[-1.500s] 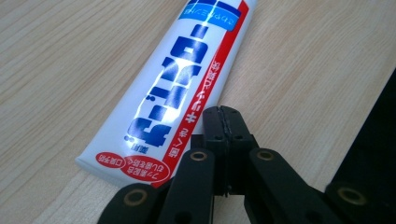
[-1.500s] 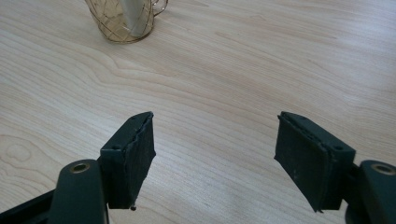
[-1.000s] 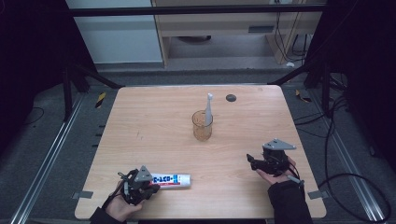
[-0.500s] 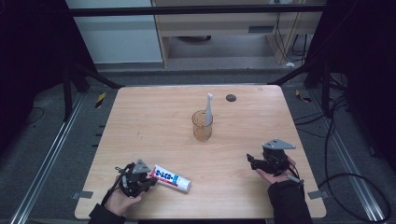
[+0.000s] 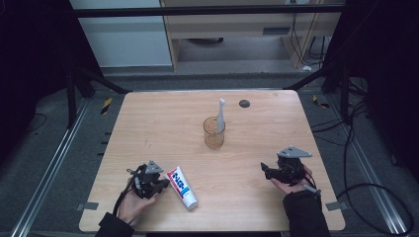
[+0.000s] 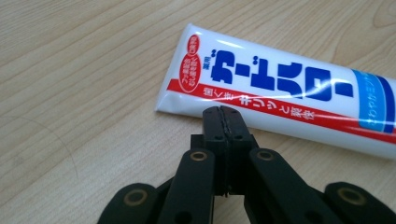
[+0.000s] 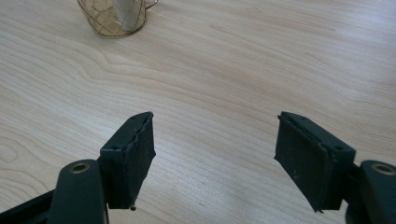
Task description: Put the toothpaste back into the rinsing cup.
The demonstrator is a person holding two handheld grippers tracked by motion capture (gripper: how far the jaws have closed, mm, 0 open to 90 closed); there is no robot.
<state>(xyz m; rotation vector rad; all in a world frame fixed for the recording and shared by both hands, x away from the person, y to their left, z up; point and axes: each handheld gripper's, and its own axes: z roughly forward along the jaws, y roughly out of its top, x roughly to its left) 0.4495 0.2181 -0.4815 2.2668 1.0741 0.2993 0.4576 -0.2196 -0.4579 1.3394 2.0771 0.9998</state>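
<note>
1. High view: wooden desk [image 5: 163,123]. Left hand-held gripper [image 5: 160,183] sits low at the near left corner, held in a hand [image 5: 132,205]. Tube [image 5: 181,187] lies flat just beside it to the right, slanted, cap end toward the near edge. Whether tube and tips touch is not clear from here. Right hand-held gripper [image 5: 265,169] is at the near right, well apart from the tube, pointing left. Glass [image 5: 214,133] stands mid-desk with a toothbrush [image 5: 221,115] upright in it. Small dark disc [image 5: 244,103] near the far edge.

2. Left gripper view: jaws pressed together, nothing between them. Tips sit right at the tube's [image 6: 280,93] lower long edge, near its flat crimped end. Tube is white with red band and blue lettering, lying flat on the desk [image 6: 84,70].

3. Right gripper view: jaws wide apart, empty, over bare desk [image 7: 224,70]. Glass [image 7: 114,17] at the top left, well off from the jaws, cut by the frame edge.
</note>
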